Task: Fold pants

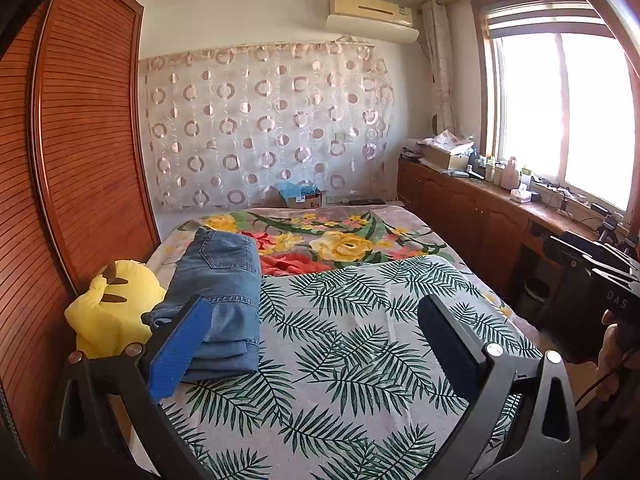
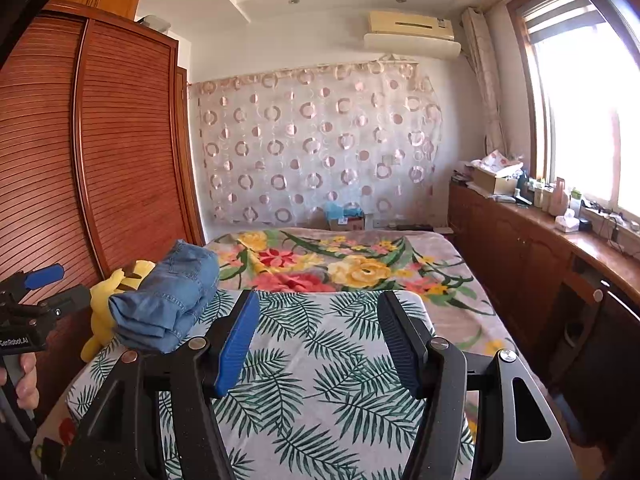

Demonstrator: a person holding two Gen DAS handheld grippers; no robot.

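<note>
Folded jeans hid half the yellow plush; my left gripper and right gripper hovered near the jeans, jaws spread, empty.

Quantities: one folded pair of jeans, one yellow plush toy, two grippers, one leaf-print cloth, one floral blanket.

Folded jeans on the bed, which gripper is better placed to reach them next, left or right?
Left, probably. The left gripper is open with the jeans just past its blue finger. The right gripper hangs open over bare leaf-print cloth, jeans off to its left.
</note>
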